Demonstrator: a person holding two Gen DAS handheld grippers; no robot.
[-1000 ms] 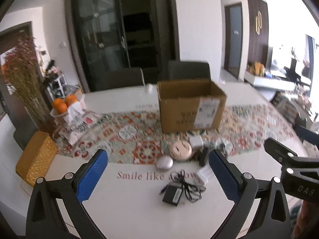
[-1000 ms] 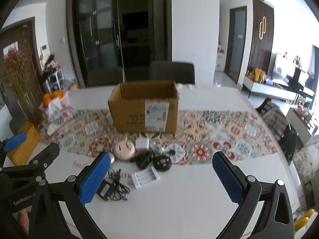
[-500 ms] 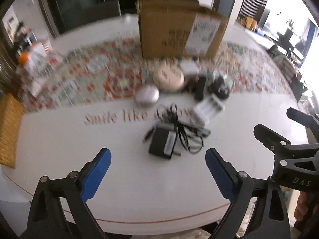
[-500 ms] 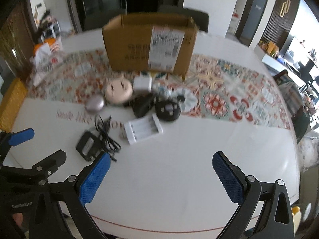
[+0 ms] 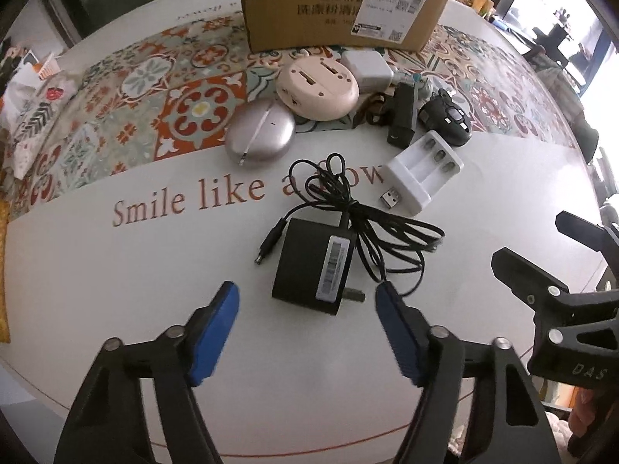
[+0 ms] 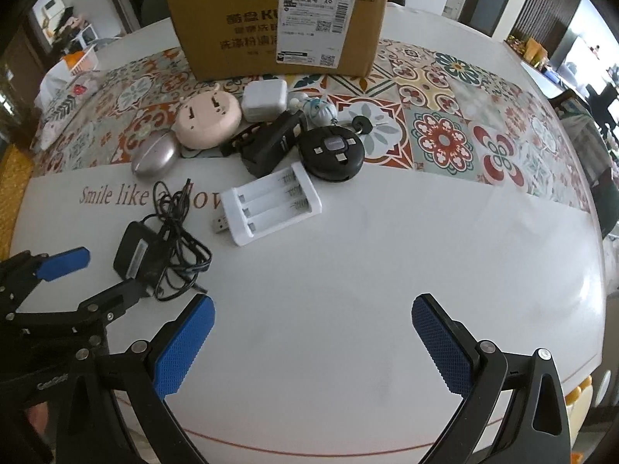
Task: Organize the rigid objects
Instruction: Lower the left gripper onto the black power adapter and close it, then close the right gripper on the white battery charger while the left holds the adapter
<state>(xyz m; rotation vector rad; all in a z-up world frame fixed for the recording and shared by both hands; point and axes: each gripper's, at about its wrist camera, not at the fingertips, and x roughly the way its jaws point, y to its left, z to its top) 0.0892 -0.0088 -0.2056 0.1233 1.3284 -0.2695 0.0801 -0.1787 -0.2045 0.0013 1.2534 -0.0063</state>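
A black power adapter (image 5: 313, 263) with a tangled cable (image 5: 359, 208) lies on the white table, just ahead of my open, empty left gripper (image 5: 307, 301). Behind it lie a white battery charger (image 5: 423, 172), a silver oval case (image 5: 260, 137), a pink round device (image 5: 317, 87), a white plug cube (image 5: 367, 67) and black gadgets (image 5: 445, 120). An open cardboard box (image 5: 340, 4) stands behind them. My right gripper (image 6: 312, 319) is open and empty over bare table, right of the adapter (image 6: 133, 255). The charger (image 6: 271, 205) and box (image 6: 278, 23) show there too.
A patterned runner (image 6: 445, 116) crosses the table behind the objects. A yellow woven basket (image 6: 11, 185) sits at the far left edge. Bags and papers (image 5: 31, 92) lie at the back left. The table's front edge (image 6: 309, 440) curves close below my grippers.
Both grippers have dropped and moved forward toward the table. The left one now sits just short of the power adapter, its fingers closer together than before. No object has moved.
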